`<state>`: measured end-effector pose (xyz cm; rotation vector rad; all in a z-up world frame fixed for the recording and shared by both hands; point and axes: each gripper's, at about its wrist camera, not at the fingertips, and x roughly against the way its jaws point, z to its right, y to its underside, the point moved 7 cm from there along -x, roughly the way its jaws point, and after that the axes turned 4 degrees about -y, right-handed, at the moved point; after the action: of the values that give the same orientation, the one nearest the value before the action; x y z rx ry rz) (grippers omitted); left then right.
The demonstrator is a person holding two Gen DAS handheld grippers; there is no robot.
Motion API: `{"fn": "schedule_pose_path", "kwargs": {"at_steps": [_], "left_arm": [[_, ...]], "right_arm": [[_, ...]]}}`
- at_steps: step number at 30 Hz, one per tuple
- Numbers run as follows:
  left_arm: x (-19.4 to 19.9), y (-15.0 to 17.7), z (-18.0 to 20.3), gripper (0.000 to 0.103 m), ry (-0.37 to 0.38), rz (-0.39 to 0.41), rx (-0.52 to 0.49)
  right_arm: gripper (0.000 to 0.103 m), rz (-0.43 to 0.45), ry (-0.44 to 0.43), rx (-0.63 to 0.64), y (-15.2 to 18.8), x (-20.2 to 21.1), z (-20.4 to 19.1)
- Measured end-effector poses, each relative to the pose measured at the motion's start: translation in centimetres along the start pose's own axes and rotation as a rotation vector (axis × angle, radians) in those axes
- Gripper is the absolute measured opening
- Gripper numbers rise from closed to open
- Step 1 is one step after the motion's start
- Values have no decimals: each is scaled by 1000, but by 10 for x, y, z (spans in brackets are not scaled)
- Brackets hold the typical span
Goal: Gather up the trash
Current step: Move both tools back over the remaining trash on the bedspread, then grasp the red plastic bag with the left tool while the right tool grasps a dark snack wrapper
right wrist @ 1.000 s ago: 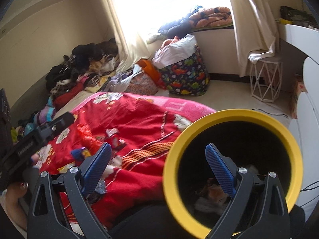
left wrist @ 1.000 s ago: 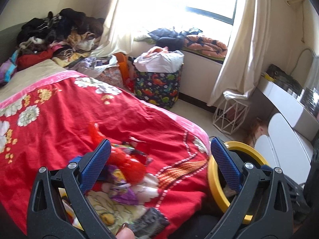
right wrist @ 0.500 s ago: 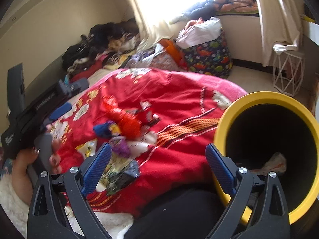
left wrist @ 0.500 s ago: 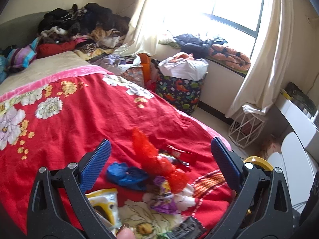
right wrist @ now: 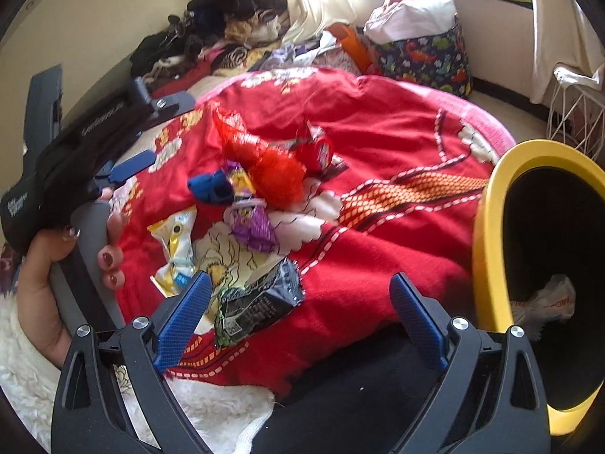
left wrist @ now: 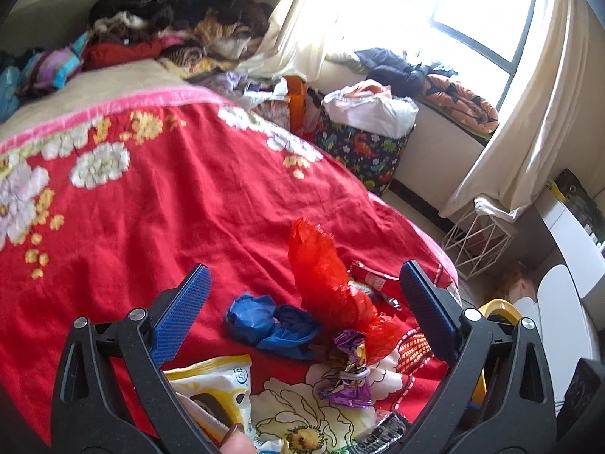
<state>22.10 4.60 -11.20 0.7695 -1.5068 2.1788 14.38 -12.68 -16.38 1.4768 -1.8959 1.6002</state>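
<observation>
Both grippers, left gripper (left wrist: 302, 314) and right gripper (right wrist: 298, 317), gape empty above wrappers (right wrist: 261, 302) on red blanket (right wrist: 378, 125)

In the left wrist view, a wide stretch of red bedspread (left wrist: 159, 219) at centre left is found bare. Passage at lower centre is obstructed by clustered litter: a red bag (left wrist: 329, 287), a blue wrapper (left wrist: 272, 325), a purple wrapper (left wrist: 349, 374) and a yellow-white packet (left wrist: 215, 382). In the right wrist view, a black packet (right wrist: 257, 302) lies at lower centre; a yellow-rimmed bin (right wrist: 491, 265) bounds the right edge, its mouth unobstructed.
</observation>
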Motion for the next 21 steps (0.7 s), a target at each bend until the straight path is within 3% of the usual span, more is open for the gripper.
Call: {"fn": "schedule_pose_path", "kwargs": {"at_steps": [8, 16, 18, 19, 21], "left_arm": [[-25, 4, 2, 83, 49, -80, 42], [-55, 13, 14, 67, 117, -203, 84], [-61, 16, 15, 59, 129, -229, 109], [-63, 17, 14, 56, 131, -240, 123], [-66, 20, 14, 39, 129, -255, 134]], "right_arm": [[78, -109, -63, -38, 12, -28, -8], [49, -155, -102, -47, 18, -43, -14], [42, -146, -107, -42, 18, -41, -15], [33, -139, -109, -41, 17, -40, -15], [26, -128, -111, -40, 14, -38, -15]]}}
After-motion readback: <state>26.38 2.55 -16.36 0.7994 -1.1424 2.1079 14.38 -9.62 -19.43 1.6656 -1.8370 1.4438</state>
